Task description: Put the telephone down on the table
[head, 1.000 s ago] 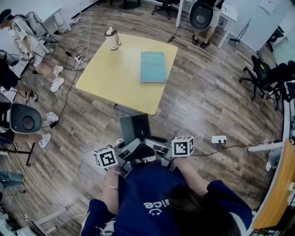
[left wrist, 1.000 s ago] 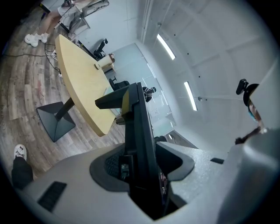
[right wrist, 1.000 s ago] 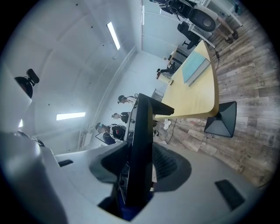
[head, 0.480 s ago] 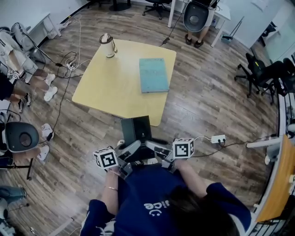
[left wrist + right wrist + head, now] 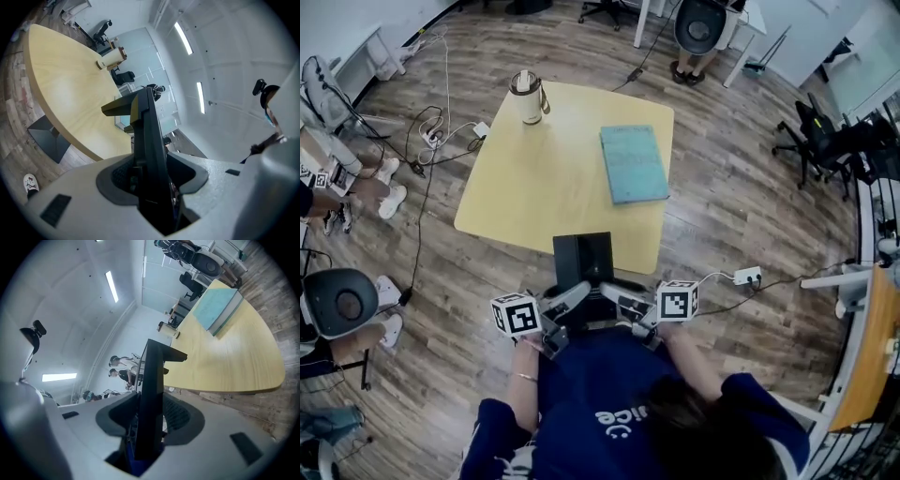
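The telephone [image 5: 584, 259] is a flat black slab held upright between both grippers, and it overlaps the near edge of the yellow table [image 5: 544, 187]. My left gripper [image 5: 570, 298] is shut on its left side and my right gripper [image 5: 617, 298] on its right side. In the left gripper view the telephone [image 5: 147, 136] stands edge-on, clamped in the left gripper [image 5: 150, 173], with the table [image 5: 61, 93] beyond. In the right gripper view the right gripper [image 5: 147, 423] pinches the telephone [image 5: 152, 380] the same way, and the table [image 5: 234, 357] lies ahead.
A teal book [image 5: 634, 163] lies on the table's right half and a white jug [image 5: 528, 97] stands at its far left corner. Cables [image 5: 441, 131] and a power strip [image 5: 747, 276] lie on the wood floor. Office chairs [image 5: 820, 141] stand at the right, and people sit at the left.
Both grippers have carried the telephone forward to the table. The table's near edge, earlier ahead of the telephone, now sits under its far end.
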